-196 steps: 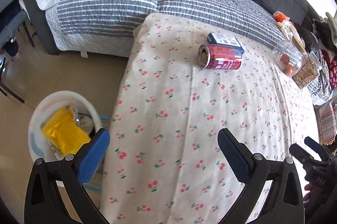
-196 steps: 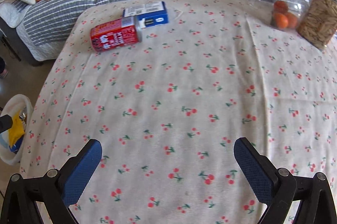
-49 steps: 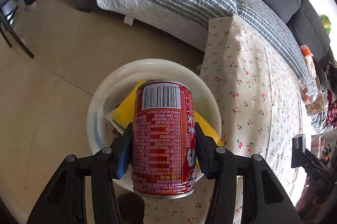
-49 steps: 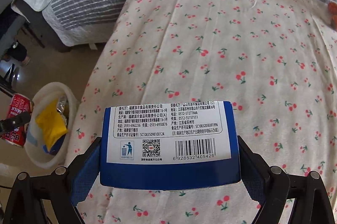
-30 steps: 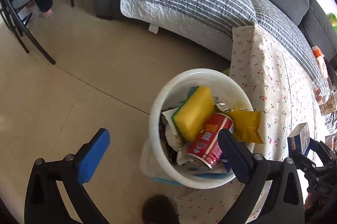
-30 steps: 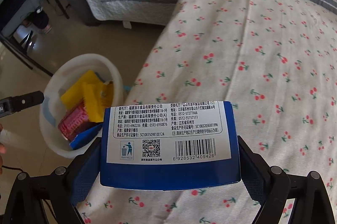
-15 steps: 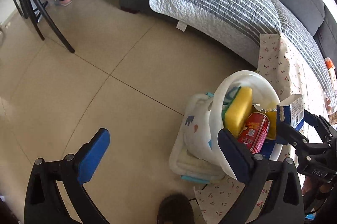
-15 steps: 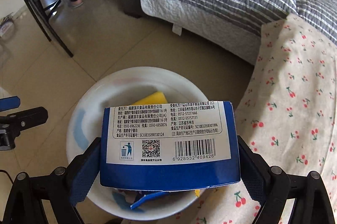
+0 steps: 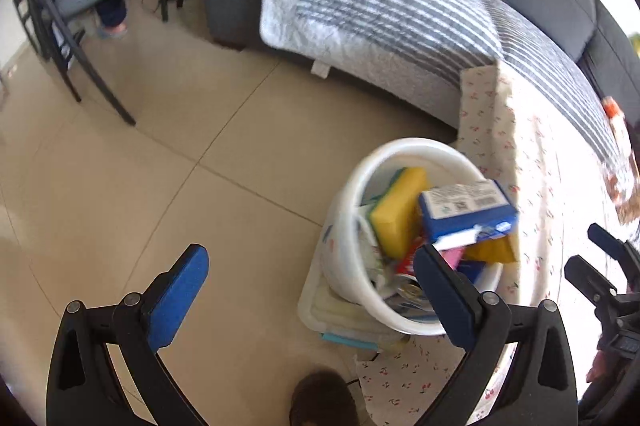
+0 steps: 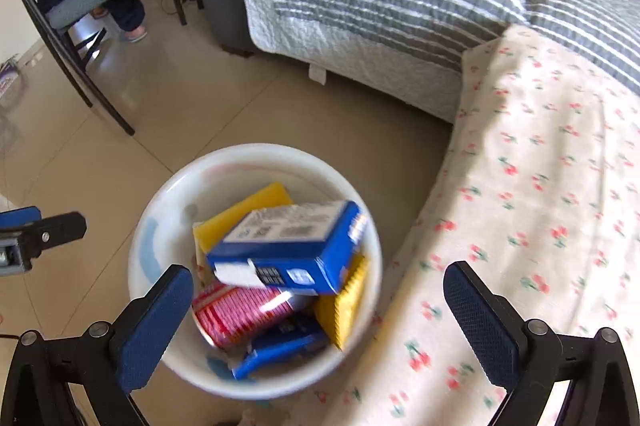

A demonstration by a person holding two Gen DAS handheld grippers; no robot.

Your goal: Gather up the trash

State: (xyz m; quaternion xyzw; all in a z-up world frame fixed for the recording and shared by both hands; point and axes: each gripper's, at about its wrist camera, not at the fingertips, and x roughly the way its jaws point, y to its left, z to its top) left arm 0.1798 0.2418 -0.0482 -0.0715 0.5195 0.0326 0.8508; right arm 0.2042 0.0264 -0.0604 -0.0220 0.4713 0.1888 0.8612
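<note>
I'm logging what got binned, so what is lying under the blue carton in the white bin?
Under the blue carton in the white bin: a red can, a yellow sponge, a yellow wrapper and a blue wrapper. Anything deeper is covered.

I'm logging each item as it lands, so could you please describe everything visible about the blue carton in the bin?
The blue carton is a rectangular box, apparently cardboard, with a white printed panel bearing a barcode and QR code. It lies tilted on its side atop the trash in the white bin, resting on the red can and against the yellow sponge. A flap at one end looks open. Neither set of tongs touches it.
</note>
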